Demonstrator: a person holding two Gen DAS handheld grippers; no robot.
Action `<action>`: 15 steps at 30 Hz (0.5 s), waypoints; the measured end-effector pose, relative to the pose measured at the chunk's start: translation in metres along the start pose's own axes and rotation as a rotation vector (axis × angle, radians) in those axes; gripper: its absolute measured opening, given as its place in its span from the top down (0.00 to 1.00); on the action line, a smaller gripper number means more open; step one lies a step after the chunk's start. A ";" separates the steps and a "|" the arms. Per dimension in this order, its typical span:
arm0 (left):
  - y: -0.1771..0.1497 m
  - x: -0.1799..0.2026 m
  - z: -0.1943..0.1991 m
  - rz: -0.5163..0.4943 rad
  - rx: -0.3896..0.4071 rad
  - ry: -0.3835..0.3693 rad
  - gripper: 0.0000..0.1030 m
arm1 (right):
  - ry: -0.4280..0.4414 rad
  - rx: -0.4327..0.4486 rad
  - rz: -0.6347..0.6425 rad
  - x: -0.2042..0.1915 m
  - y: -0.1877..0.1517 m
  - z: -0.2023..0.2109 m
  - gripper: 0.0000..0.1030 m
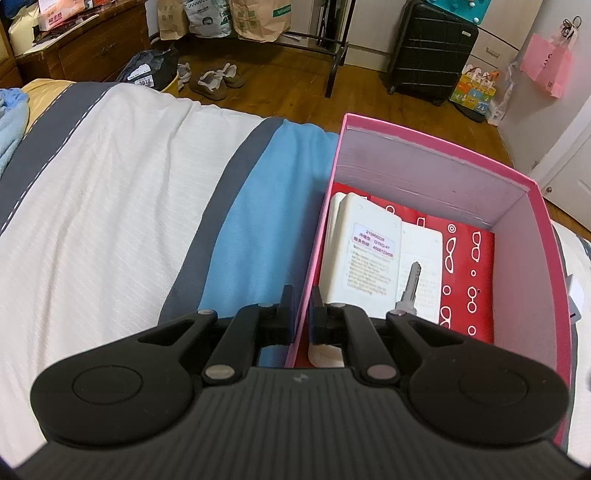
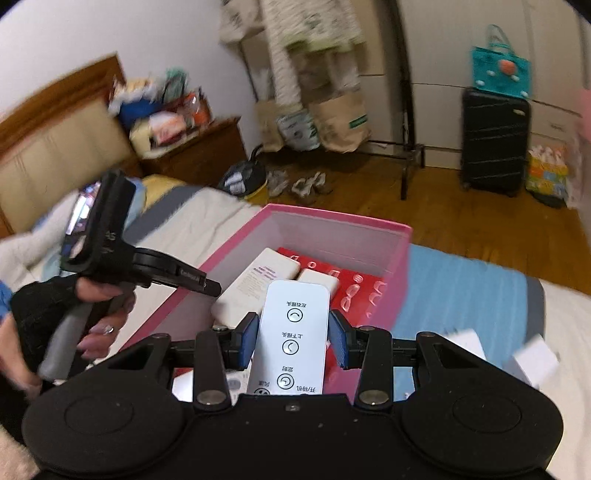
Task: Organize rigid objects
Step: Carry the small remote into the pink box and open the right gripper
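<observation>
A pink box (image 1: 436,147) sits on the bed and holds white remotes (image 1: 364,251), a silver key (image 1: 408,290) and a red glasses-patterned pouch (image 1: 469,266). My left gripper (image 1: 301,295) is shut on the box's left wall, one finger on each side. In the right wrist view the box (image 2: 332,218) lies ahead. My right gripper (image 2: 291,332) is shut on a white remote with round buttons (image 2: 291,332), held over the box's near end. The left gripper (image 2: 199,282) shows at the box's left wall.
The bed has a white, grey and blue cover (image 1: 110,203). White boxes (image 2: 532,358) lie on the bed to the right of the pink box. A black suitcase (image 1: 430,48), shoes (image 1: 218,79) and paper bags (image 1: 258,18) stand on the wooden floor beyond.
</observation>
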State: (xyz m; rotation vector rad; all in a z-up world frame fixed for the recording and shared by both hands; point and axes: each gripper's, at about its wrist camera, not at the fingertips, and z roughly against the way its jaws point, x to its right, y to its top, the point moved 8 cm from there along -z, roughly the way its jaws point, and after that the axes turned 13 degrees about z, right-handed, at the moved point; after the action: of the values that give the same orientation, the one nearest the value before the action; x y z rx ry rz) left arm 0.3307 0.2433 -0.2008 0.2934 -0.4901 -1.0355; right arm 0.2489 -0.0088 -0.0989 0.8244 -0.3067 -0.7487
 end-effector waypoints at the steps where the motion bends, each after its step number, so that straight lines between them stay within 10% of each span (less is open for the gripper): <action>1: -0.001 0.001 0.000 0.001 0.000 -0.002 0.94 | -0.006 -0.032 0.028 -0.003 0.005 -0.013 0.55; 8: 0.000 -0.001 -0.002 0.009 -0.001 -0.018 0.95 | -0.087 -0.227 0.027 0.004 0.006 -0.080 0.55; 15: -0.001 0.002 -0.002 -0.006 0.002 -0.013 0.95 | -0.147 -0.208 -0.019 0.020 0.003 -0.085 0.50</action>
State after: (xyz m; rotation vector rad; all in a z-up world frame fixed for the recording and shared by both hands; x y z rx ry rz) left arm 0.3313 0.2413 -0.2025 0.2907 -0.5026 -1.0436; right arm 0.3086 0.0250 -0.1524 0.5781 -0.3465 -0.8453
